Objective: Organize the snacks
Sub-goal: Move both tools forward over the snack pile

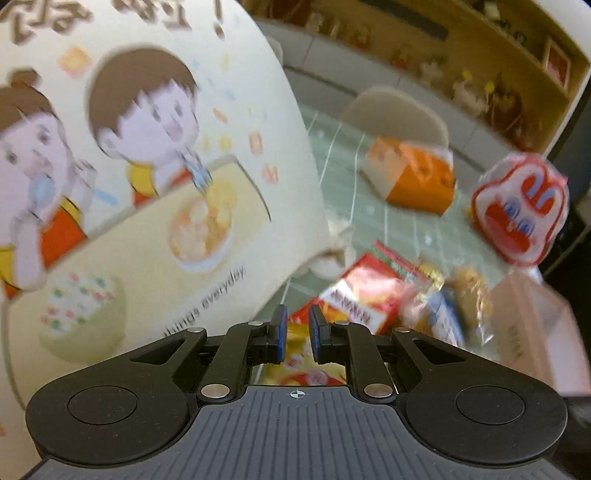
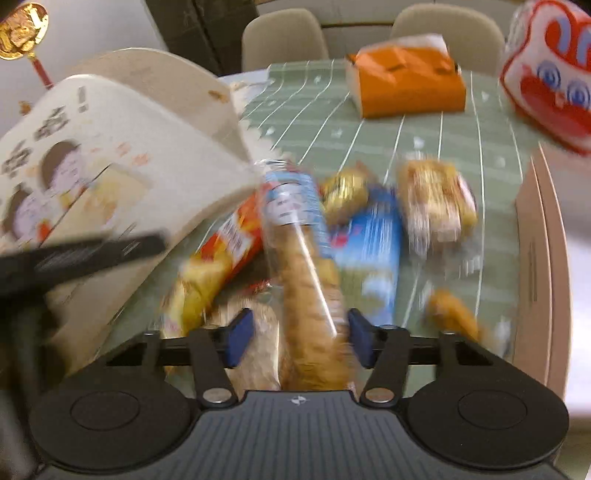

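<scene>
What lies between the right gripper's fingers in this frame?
A long clear-wrapped pastry pack sits between the fingers of the right gripper, in the right wrist view; a gap shows beside one pad, so it looks ungripped.

Two beige chairs [image 2: 284, 37] stand behind the green lined tablecloth [image 2: 424, 133]; a gold ornament [image 2: 22, 29] hangs far left of it.

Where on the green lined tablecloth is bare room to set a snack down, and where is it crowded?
Bare green lined tablecloth lies between the orange tissue pack and the wrapped snack pile, towards the red-and-white bag. It is crowded between the cream cartoon-printed box and the pink cardboard box.
</scene>
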Motion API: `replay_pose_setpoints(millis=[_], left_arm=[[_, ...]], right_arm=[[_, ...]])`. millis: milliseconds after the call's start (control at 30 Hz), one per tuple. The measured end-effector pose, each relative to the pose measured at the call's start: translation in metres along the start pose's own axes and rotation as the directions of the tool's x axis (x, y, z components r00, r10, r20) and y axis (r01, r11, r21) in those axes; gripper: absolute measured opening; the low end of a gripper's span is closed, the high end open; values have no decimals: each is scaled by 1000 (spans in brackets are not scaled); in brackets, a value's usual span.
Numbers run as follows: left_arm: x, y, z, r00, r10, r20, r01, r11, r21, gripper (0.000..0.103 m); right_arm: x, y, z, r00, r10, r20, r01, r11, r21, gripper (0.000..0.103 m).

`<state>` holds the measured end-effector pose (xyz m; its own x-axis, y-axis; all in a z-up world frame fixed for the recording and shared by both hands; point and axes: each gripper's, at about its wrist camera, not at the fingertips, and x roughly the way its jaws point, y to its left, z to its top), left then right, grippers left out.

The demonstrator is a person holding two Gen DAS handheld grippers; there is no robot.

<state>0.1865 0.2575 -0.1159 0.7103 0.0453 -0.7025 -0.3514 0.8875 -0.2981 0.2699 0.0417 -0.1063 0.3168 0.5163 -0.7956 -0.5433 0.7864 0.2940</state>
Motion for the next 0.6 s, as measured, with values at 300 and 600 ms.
replay_pose_setpoints(millis=[300, 600], left_arm=[[-24, -36, -59, 978, -106, -182, 126, 987, 99, 20], [-75, -32, -92, 987, -37, -157, 35, 999, -15, 20]], right_arm=[[-68, -25, -92, 997, 64, -48, -64, 998, 11, 47], [-104, -61, -99, 979, -154, 131, 150, 988, 40, 78]])
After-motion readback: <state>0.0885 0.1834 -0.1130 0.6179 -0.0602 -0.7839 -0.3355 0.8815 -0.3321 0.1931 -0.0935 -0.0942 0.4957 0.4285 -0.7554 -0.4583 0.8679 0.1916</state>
